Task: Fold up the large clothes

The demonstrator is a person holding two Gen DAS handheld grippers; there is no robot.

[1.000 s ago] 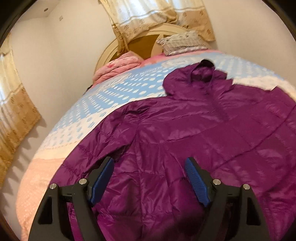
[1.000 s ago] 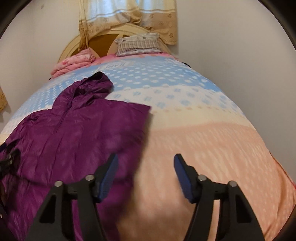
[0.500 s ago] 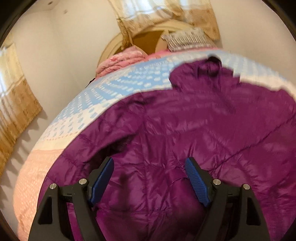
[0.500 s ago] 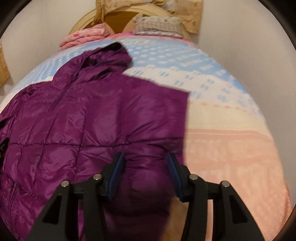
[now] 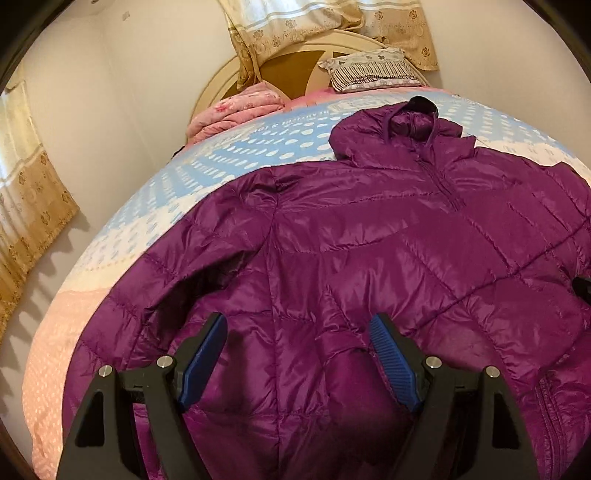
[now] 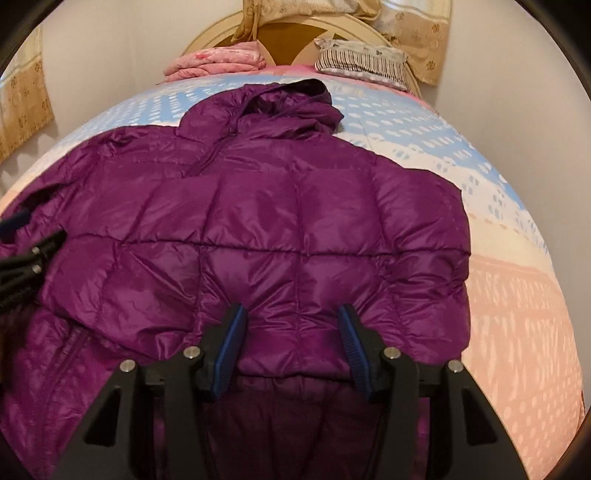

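My right gripper (image 6: 291, 343) has swung from bare pink bedspread (image 6: 517, 332) onto the shiny purple quilted hooded jacket (image 6: 258, 221) lying flat, jaws narrowed to half-open astride its hem fabric, my left gripper (image 5: 299, 358) wide open, empty above it: fold grab imminent.

Quilted jacket (image 6: 295, 221): glossy purple, with a dark-lined hood. Bedspread (image 5: 258, 147): banded blue, cream and peach, with pale dots. Folded blanket (image 5: 236, 110): pink floral. Pillow (image 6: 362, 61): grey-striped. Curtains (image 5: 332, 22): beige with gold flowers. Gripper pads (image 5: 391, 362): ribbed blue on black frames.
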